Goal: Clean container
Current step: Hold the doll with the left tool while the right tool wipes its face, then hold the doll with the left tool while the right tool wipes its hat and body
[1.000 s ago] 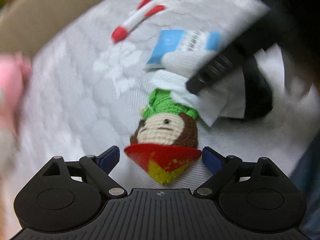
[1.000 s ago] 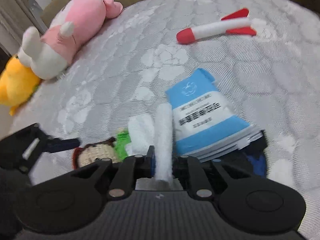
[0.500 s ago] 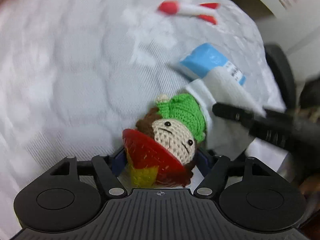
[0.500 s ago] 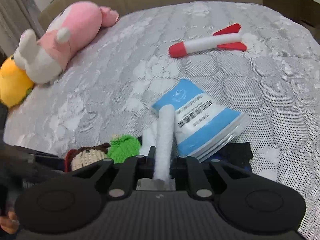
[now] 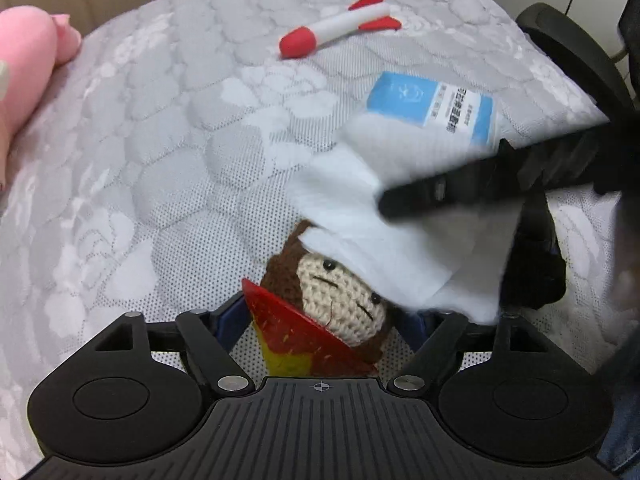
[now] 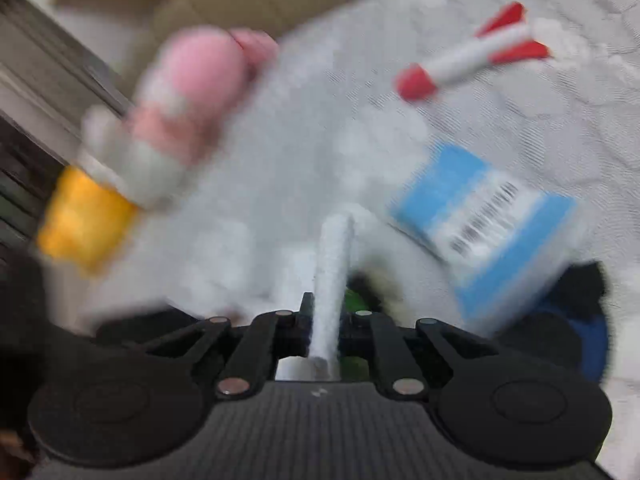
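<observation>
Left gripper [image 5: 324, 316]: fingers released. They have just been opening and stand apart, one on each side of the crochet doll [image 5: 340, 292]. The doll lies between them on the quilted mattress [image 5: 160, 140], red cone hat toward the camera, face up.

Right gripper [image 6: 324, 312]: fingers clenched on a folded white wipe [image 6: 334, 264], which stands up between the pads. In the left wrist view this gripper reaches in from the right, and the wipe [image 5: 380, 240] drapes over the top of the doll's head, touching it.

Just beyond the wipe lies a blue-and-white packet [image 5: 436, 108]. A dark black-and-blue object [image 5: 536, 272] sits partly under the wipe and packet; I cannot tell what it is.

Further out, a red-and-white toy rocket [image 5: 336, 24] lies well apart from the doll. A pink plush [image 5: 24, 52] sits at the mattress's left edge, with a yellow toy [image 6: 84, 216] beside it. The right wrist view is motion-blurred.
</observation>
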Motion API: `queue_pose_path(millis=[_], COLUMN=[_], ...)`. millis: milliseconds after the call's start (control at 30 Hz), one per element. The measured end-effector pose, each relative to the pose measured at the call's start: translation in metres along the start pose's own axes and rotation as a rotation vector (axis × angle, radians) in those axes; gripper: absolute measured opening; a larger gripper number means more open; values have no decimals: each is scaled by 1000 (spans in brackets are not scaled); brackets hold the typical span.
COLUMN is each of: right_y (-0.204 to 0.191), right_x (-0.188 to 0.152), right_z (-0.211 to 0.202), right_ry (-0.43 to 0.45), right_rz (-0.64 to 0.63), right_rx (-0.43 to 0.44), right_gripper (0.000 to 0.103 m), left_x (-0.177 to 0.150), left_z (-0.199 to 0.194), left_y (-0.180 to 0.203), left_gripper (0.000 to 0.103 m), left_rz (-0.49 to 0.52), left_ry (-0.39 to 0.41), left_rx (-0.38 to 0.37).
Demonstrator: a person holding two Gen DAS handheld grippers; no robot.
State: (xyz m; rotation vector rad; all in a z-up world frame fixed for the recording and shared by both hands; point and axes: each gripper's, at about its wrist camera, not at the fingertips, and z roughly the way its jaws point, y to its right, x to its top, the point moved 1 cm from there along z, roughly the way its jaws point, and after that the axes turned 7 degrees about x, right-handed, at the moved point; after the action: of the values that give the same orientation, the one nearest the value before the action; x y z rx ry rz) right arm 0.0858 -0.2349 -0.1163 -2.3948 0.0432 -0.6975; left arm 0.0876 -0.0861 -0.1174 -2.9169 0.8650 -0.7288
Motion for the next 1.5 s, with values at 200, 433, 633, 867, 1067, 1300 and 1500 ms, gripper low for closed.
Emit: queue_pose_path(millis=[200,433,633,867,1067,1300,1500], right_y=[3,3,-16,-36,-28,-13,7], right_x=[-5,-7,11,4,-10,-2,3], right_z=[6,-8,-49,0,-1,-24,-23], right_ry=[-54,11,164,28,-56,6,63], right_rz=[-58,-56,115,37,-108,-198,-59], right_rx=[-161,-170,283,284,-37,-174,-128], right_gripper=[12,12,12,13,13,13,13], left_x=[-4,-16,-21,-19,-19,-25,-5], left_z=[0,2,17,25,26,56,26], left_y=[-2,-35,-51,-22,-38,-78,-53], left_gripper=[93,96,99,99,100,101,73], left_rz=[-20,-296,-412,-251,-376,-785,-445], left_ry=[-26,-114,-192,-251,-239,-244,-58], left_rx=[-19,-178,-245,-255,-287,-436,-200])
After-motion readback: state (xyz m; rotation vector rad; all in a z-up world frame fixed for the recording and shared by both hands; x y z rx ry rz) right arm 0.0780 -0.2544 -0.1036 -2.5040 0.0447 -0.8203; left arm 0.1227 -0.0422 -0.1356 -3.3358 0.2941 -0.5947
